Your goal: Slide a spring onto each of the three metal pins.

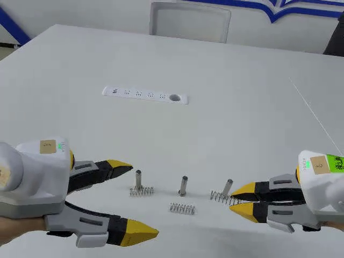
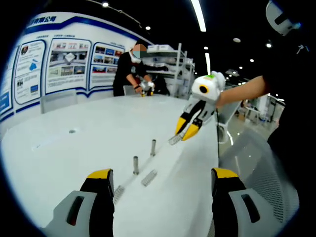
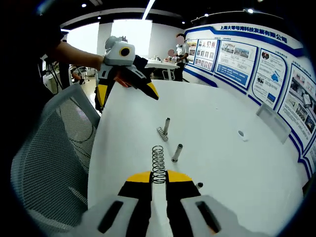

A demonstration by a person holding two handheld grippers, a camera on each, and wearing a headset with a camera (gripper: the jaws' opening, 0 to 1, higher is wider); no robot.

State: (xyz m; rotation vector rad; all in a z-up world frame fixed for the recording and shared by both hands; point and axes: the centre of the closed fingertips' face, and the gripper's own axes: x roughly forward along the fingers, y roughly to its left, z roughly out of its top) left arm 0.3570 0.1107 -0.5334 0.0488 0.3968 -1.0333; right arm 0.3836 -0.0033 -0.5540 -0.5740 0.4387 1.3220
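Spring (image 1: pixel 219 196) clamped end-on in right gripper (image 1: pixel 240 200), likely for threading onto nearest pin (image 1: pixel 228 187); left gripper (image 1: pixel 141 200) hangs agape.

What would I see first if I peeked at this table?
The yellow-tipped right gripper pinches a spring, and the left gripper gapes open. Between them, three metal pins stand in a row on the white table, with two loose springs lying beside them.

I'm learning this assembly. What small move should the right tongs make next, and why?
Probably raise the coiled metal spring and turn its free end over the nearest upright metal pin. The right tongs are shut on one end of the spring, and that pin stands bare right beside it.
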